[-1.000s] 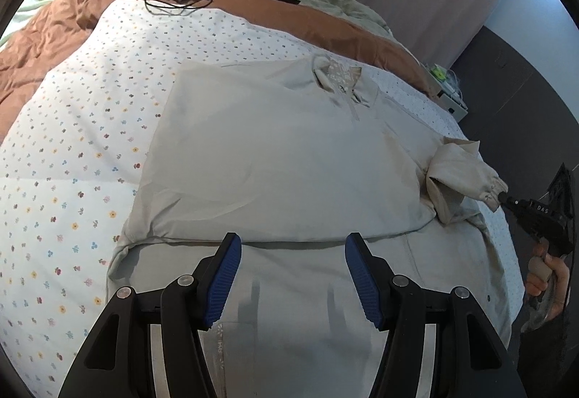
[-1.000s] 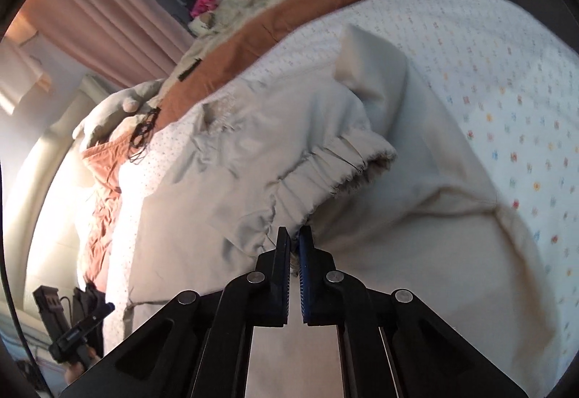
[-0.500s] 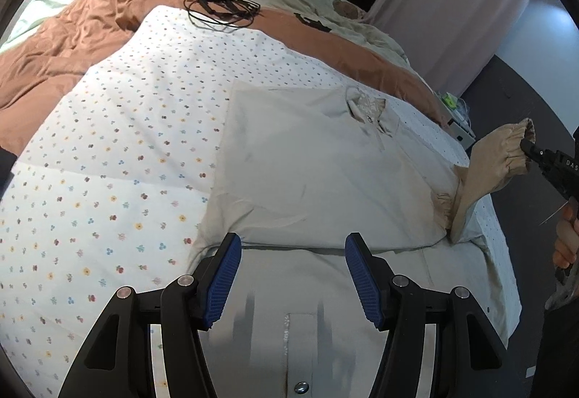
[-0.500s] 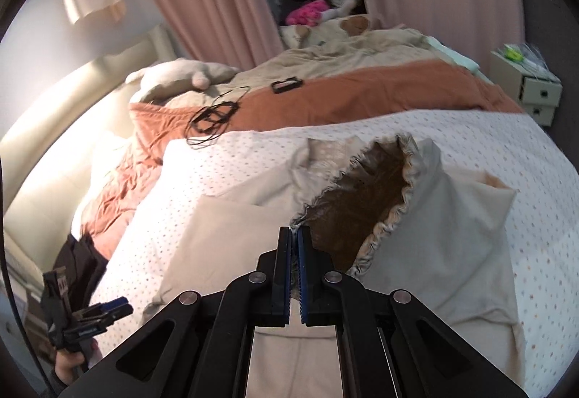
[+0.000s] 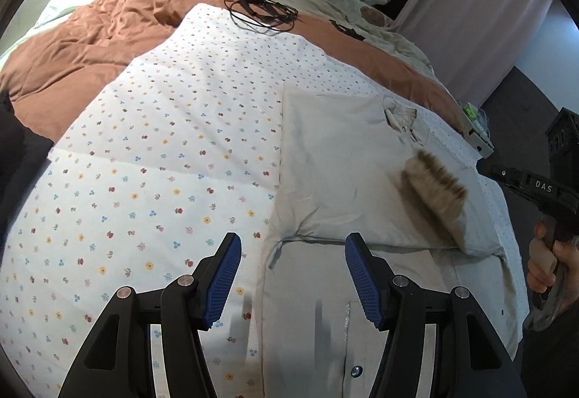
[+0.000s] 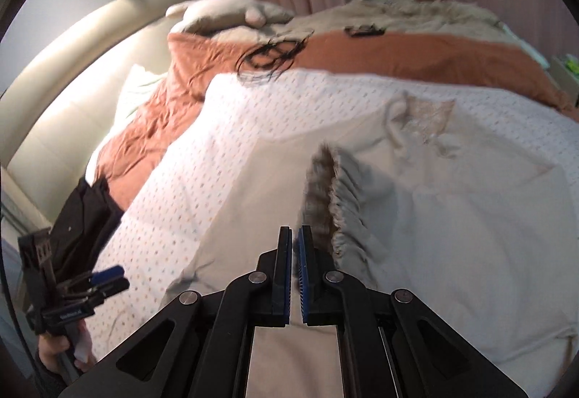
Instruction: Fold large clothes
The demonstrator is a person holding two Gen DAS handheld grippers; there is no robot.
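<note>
Beige jacket [image 5: 343, 159] is laid flat on bed w/ fur-lined sleeve cuff [image 6: 331, 195] lifted over its front.

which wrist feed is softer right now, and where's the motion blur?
Right wrist view: soft overall, floral sheet dots smeared, bright wash on the headboard. Left wrist view: sheet sharp, only the moving sleeve cuff streaks; usual fisheye bending and dark corners in both.

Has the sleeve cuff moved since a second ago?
Yes. The sleeve cuff, pinched by the right gripper, went from the jacket's right edge inward toward the collar.
</note>
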